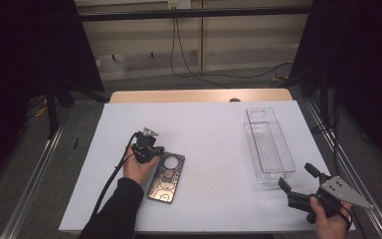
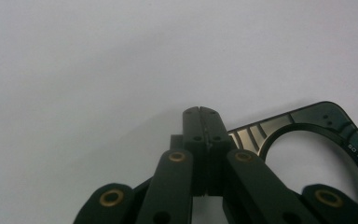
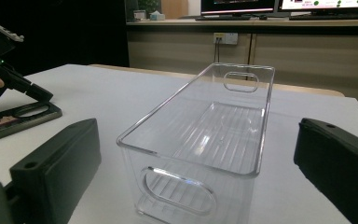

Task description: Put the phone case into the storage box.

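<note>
Overhead first: left gripper (image 1: 151, 149) down at the near-left part of the white table (image 1: 209, 129), jaws pressed together, tips at the top left edge of the dark phone case (image 1: 167, 177), which lies flat just right of the holding hand. Clear plastic bin (image 1: 269, 145) standing well apart on the right side, lengthwise, empty. Right gripper (image 1: 298, 180) near the right front corner, jaws spread wide with nothing between them, pointing toward the near end of the bin. From the left gripper view: jaws fully shut, no gap, tips over bare white table; phone case (image 2: 307, 123) just to the right and behind the jaws, round camera cutout visible, rim touching or passing under the jaw links, exact contact unclear. From the right gripper view: jaws far apart at either side, clear bin (image 3: 205, 135) upright between and beyond them, untouched; left gripper (image 3: 39, 95) off at the left, tip resting at the ring of the phone case (image 3: 14, 119).
</note>
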